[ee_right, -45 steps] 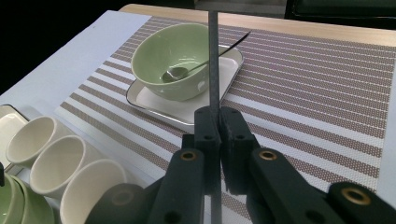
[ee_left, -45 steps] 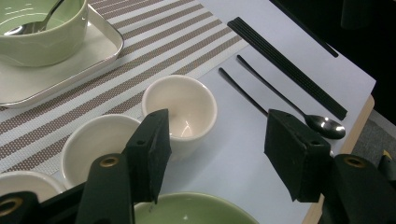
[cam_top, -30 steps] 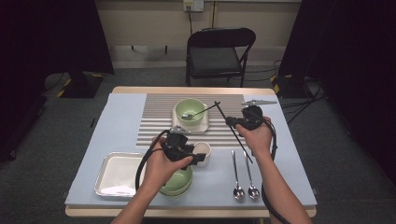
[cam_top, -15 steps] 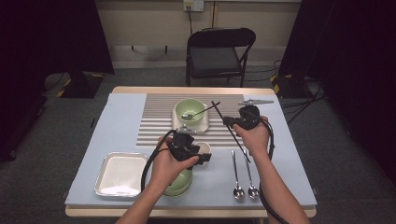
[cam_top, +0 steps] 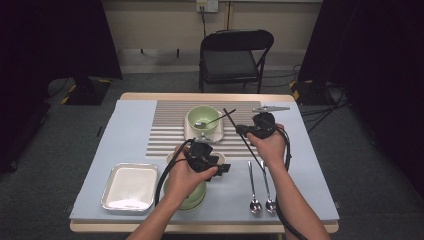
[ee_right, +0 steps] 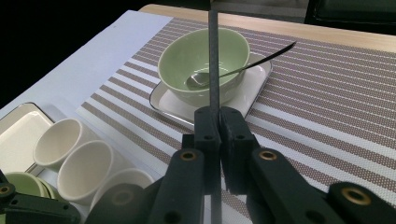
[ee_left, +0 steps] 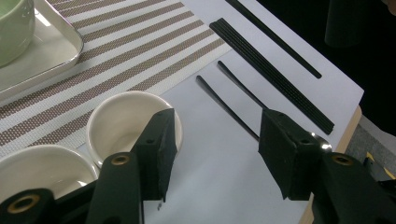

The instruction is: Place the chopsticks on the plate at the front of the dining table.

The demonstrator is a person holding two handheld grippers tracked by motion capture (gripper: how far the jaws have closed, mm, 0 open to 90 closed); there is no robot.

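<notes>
Landmark: green bowl [cam_top: 204, 119] with a spoon in it, on a white square plate [ee_right: 254, 79] on the striped placemat [cam_top: 167, 131].
Right gripper [cam_top: 239, 129]: just right of the green bowl, raised off the table; jaws pressed together on a pair of black chopsticks [ee_right: 213, 56].
Chopsticks: held upright in the right gripper view; in the high view they slant from above the gripper, beside the green bowl, down towards the person.
Left gripper [ee_left: 215, 140]: nearer the person than the green bowl, low over the table; jaws apart and just now narrowing, nothing between the pads.
White cup [ee_left: 122, 122]: below the green bowl's placemat edge, just beside the left gripper's jaw; whether they touch cannot be told.
Second white cup [ee_left: 42, 169]: next to the first, farther from the jaws.
Two spoons [cam_top: 261, 186]: side by side, right of the left gripper, well nearer the person than the green bowl.
Metal tray [cam_top: 131, 186]: at the near left corner, well apart from the green bowl.
</notes>
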